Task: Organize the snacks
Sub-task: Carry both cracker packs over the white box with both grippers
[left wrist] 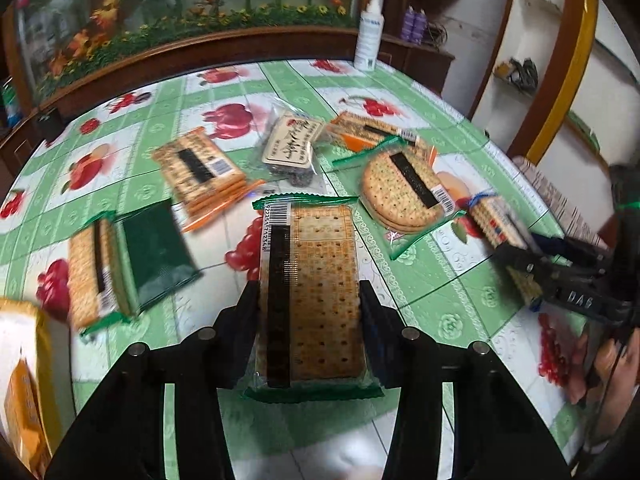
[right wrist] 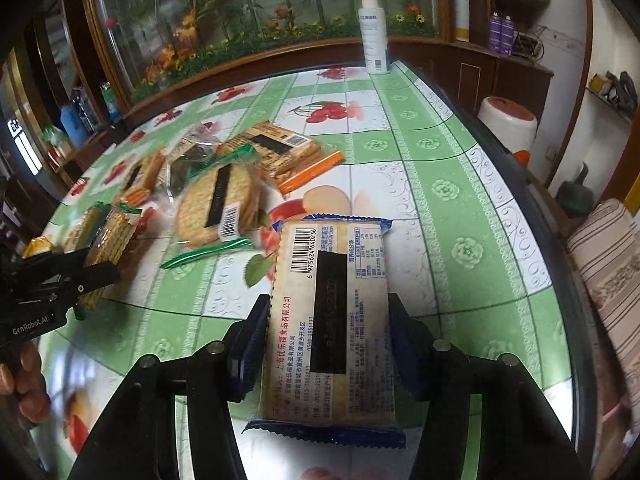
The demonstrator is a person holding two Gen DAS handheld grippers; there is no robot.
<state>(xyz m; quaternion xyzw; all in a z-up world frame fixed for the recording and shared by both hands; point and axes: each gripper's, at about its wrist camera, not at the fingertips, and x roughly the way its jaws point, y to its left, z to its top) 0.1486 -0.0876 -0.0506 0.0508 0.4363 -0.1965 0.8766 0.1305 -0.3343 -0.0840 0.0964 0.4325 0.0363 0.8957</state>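
Observation:
My left gripper [left wrist: 308, 292] is shut on a green-edged pack of square crackers [left wrist: 320, 264], its pads pressing both long sides, the pack held above the table. From the right wrist view that gripper [right wrist: 94, 274] shows at the far left with the same pack [right wrist: 110, 240]. My right gripper [right wrist: 328, 308] is shut on a blue-edged cracker pack [right wrist: 336, 272], label side up, low over the table's right half. The left wrist view has it [left wrist: 516, 256] at the right edge with its pack [left wrist: 494, 220].
Several packs lie on the fruit-print table [left wrist: 440, 280]: round crackers [left wrist: 404, 192], two orange-edged packs [left wrist: 200, 172] [left wrist: 372, 132], a dark snack bag [left wrist: 292, 144], a green pack [left wrist: 120, 264]. A yellow bag [left wrist: 24, 380] sits near left. A spray bottle [right wrist: 374, 36] stands at the far edge.

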